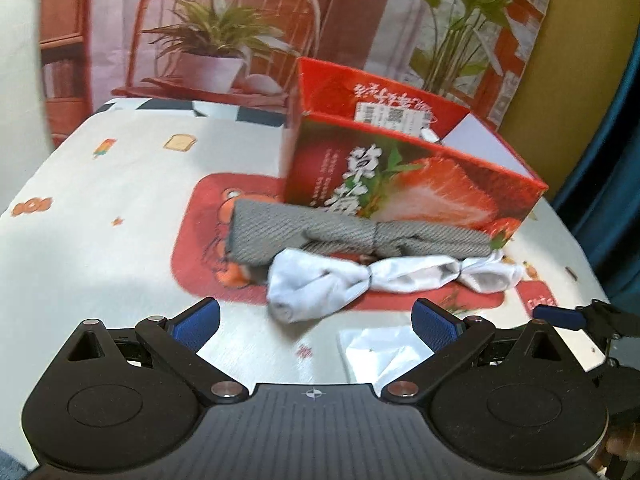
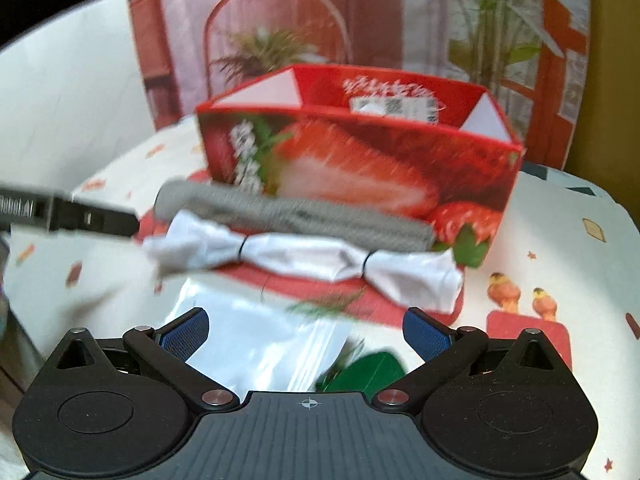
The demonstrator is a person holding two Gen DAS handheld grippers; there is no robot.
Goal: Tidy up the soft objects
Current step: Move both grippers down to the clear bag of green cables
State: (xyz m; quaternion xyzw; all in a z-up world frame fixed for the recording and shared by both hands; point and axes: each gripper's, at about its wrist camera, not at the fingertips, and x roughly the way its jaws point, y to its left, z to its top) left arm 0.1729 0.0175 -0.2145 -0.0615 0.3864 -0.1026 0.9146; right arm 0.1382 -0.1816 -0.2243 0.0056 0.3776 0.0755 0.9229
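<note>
While both grippers hang low over the table, neither has hold of anything. Seen from the left wrist camera, the left gripper (image 1: 316, 322) has its blue-padded fingers (image 1: 198, 322) spread wide, with bare tablecloth (image 1: 100, 248) between them. From the right wrist camera, the right gripper (image 2: 306, 330) is just as wide apart, its blue pads (image 2: 426, 336) framing a clear plastic bag (image 2: 256, 344) that lies flat on the cloth, with something green (image 2: 368, 372) just beside it (too blurred to name).

A rolled white cloth bundle (image 1: 360, 280), cinched by thin dark bands so it bulges in sections, lies across a red printed placemat (image 1: 192, 264) ahead of both grippers. Touching it on the far side is a rolled grey knitted cloth (image 1: 352, 236), which lies against the front wall of an open red strawberry carton (image 1: 420, 176). The carton stands upright, with Chinese lettering and a halved strawberry printed on its front, and a white label stuck to its inner back wall.

The right wrist view shows the same row: white bundle (image 2: 304, 254) nearest, grey roll (image 2: 288, 212) behind it, carton (image 2: 360, 160) at the back. A black part of the left gripper (image 2: 72, 212) reaches in from that view's left edge, its tip near the end of the white bundle. Behind the table hangs a printed backdrop (image 1: 224, 32) showing potted plants and a chair.
</note>
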